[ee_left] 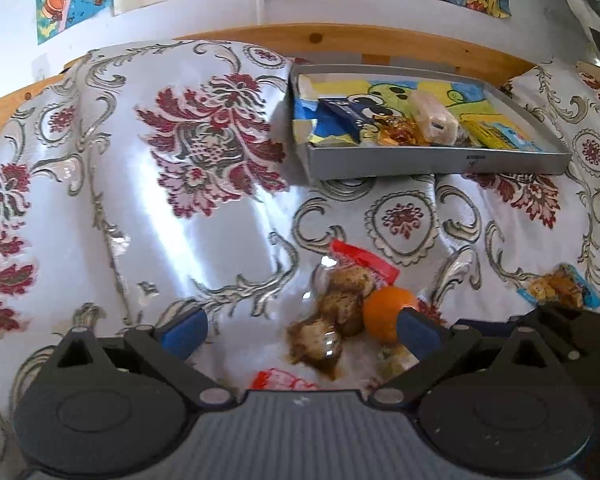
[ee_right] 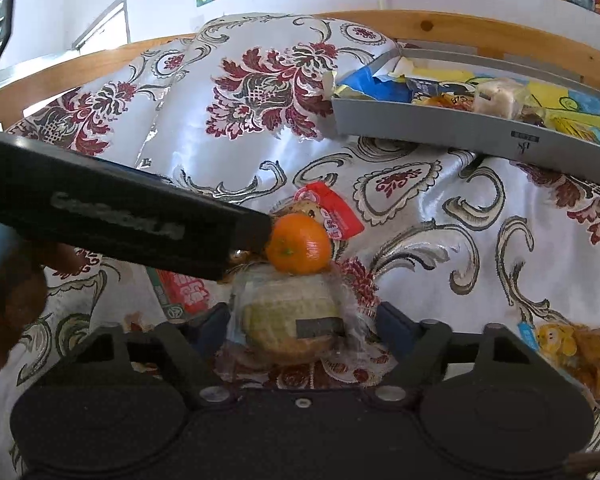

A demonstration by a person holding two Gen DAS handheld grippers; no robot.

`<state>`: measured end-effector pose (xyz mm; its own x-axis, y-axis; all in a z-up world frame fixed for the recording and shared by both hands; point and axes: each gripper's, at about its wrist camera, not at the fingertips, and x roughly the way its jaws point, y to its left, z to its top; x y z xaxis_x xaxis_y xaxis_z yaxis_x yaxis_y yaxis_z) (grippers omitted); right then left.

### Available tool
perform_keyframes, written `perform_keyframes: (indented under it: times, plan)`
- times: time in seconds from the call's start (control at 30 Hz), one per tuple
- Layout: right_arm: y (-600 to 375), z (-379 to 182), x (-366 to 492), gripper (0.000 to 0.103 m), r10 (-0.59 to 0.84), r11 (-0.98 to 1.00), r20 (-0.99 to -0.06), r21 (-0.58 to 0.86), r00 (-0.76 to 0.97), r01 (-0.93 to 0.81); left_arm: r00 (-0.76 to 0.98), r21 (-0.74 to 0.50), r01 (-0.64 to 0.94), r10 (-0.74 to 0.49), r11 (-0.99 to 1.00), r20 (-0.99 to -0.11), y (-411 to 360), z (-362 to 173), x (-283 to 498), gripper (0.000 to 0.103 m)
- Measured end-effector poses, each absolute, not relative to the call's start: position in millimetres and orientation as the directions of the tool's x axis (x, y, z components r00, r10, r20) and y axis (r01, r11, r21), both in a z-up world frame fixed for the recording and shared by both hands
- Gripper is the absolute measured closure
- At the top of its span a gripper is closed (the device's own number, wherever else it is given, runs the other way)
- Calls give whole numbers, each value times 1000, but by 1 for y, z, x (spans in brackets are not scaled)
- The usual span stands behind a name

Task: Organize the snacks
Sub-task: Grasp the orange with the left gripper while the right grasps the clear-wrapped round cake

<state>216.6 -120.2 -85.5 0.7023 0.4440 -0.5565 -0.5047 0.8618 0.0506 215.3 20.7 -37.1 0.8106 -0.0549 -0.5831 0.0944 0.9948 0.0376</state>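
Straddling the wrapped pastry (ee_right: 290, 328) with right gripper (ee_right: 300, 324) spread; we close on its body, not film. Left gripper (ee_left: 300, 330) spread beside orange (ee_left: 388, 312). Tray (ee_left: 420, 160) beyond.

Both wrist views look forward from low and close over the tablecloth (ee_left: 100, 208) — sharing the orange (ee_left: 386, 310) at centre and the grey box (ee_right: 460, 128) at upper right.

Left tongs (ee_right: 266, 236) hide orange's (ee_right: 299, 244) left side; red packet (ee_left: 284, 380) mostly hidden beneath tongs body.
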Motion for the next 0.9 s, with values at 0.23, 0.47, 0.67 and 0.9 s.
perform_keyframes:
  times: [0.23,0.47,0.67,0.9]
  plan:
    - [-124,-84,215,36,449,858,-556,48,700,-512,808,23,165,-122,986,-576,6,-35,217,1]
    - [-127,-85,211,39,443,857,-561,37,700,-514,785,-27,221,-194,975,-589,-4,-35,222,16]
    - [-131,-85,209,40,439,861,-565,42,699,-507,751,-37,262,-228,964,-619,-12,-41,226,32]
    - [-131,-86,204,40,434,862,-567,35,700,-506,716,-84,271,-259,959,-648,-16,-46,234,47]
